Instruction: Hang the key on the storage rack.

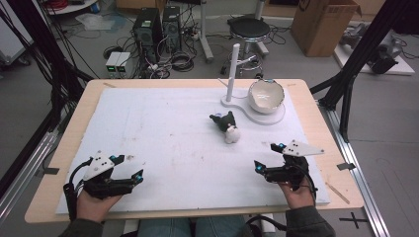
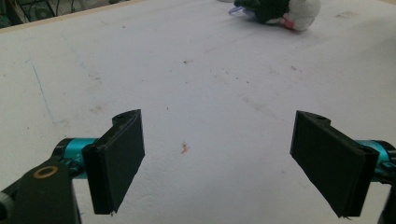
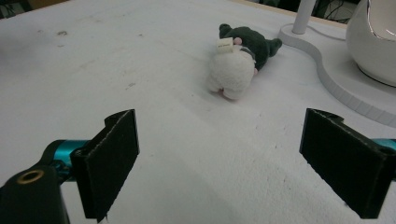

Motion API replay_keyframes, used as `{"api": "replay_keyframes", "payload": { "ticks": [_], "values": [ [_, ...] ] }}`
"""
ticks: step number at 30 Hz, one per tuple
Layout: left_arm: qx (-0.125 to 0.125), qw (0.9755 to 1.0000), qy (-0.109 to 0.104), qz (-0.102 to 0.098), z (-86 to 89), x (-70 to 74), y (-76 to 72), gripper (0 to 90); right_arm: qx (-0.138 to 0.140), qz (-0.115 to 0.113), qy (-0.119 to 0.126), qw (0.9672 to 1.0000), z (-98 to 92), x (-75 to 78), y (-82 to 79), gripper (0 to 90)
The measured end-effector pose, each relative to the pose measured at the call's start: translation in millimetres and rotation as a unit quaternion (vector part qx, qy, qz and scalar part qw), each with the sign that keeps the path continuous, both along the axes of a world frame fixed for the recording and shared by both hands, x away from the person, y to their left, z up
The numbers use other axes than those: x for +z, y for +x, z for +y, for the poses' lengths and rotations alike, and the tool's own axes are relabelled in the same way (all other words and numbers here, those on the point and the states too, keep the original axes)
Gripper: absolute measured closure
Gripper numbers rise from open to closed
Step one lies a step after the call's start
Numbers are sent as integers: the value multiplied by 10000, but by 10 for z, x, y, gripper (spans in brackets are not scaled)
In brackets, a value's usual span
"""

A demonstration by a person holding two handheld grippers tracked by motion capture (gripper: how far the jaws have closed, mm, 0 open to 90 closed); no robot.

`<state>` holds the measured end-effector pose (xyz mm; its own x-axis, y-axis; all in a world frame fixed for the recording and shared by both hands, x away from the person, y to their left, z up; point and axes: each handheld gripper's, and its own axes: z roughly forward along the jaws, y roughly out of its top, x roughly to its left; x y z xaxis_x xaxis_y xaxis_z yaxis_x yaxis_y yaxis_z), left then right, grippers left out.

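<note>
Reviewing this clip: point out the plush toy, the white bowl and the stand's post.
Plush toy (image 3: 232, 70), right gripper view, on its white rear half.
Bowl (image 1: 266, 97), high view, on its inner wall.
Post (image 1: 232, 74), high view, midway up the shaft.

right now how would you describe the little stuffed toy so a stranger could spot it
Start at the white foam mat covering the table, then go to the white stand with the bowl at its far right. The stuffed toy lies just in front: soft, dark green and white.
</note>
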<state>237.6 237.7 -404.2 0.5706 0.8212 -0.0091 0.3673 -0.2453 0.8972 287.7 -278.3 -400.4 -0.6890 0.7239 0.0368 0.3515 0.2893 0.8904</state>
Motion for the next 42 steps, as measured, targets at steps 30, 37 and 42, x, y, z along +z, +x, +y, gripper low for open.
{"api": "replay_keyframes", "payload": {
  "ticks": [30, 37, 42],
  "values": [
    [4, 10000, -66, -9, -6, -3, 35, 180, -70, 419, -51, 9991, 139, 468, 499, 113],
    [-1, 10000, -88, -34, -8, 5, 37, 180, -33, 456, -132, 9989, 242, 614, 648, 113],
    [-30, 10000, -81, -34, -16, -1, 53, 181, 35, 473, -214, 9986, 330, 724, 749, 113]
  ]
}}
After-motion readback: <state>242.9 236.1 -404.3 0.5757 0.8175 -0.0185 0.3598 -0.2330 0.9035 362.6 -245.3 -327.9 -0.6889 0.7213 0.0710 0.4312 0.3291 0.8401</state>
